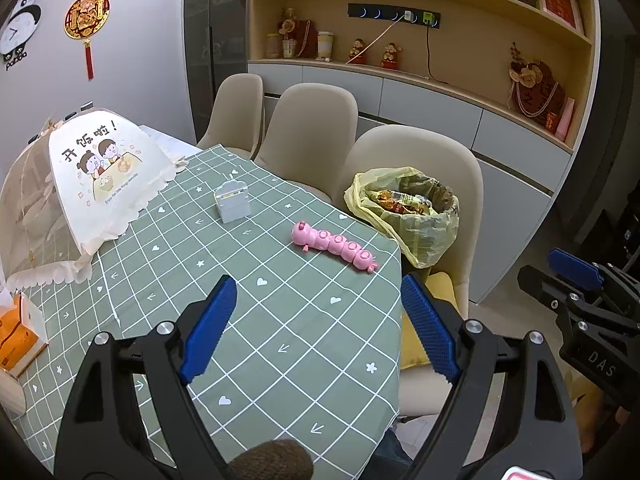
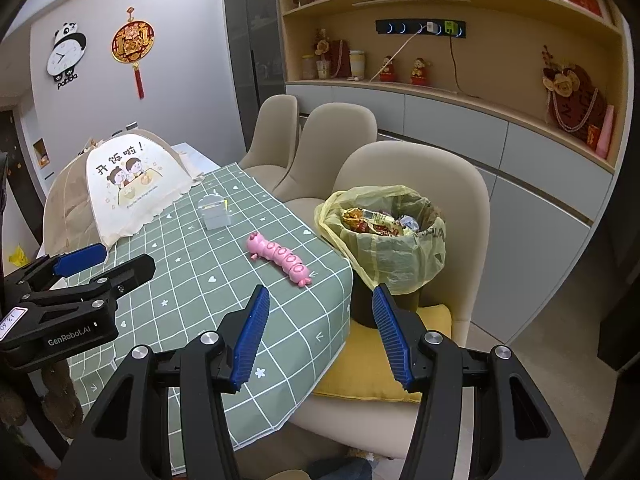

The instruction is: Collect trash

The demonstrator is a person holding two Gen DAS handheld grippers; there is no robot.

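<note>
The trash bin [image 2: 384,240], lined yellow and full of wrappers, stands on a chair [image 2: 460,184] just past the surface's edge [image 2: 340,280]. Both the left hand-held gripper [image 1: 316,320] and right hand-held gripper [image 2: 320,332] hang released, empty, over clear tablecloth near a pink toy [image 2: 280,258].

Left gripper [image 1: 316,320]: 2 blue-padded fingers [image 1: 208,326] spread wide, nothing between them, pointing forward and down. Right gripper [image 2: 320,334]: jaws likewise apart and empty, tilted downward at much the same angle. Held side by side, near each other, each visible at the edge of the other's wrist view.
</note>
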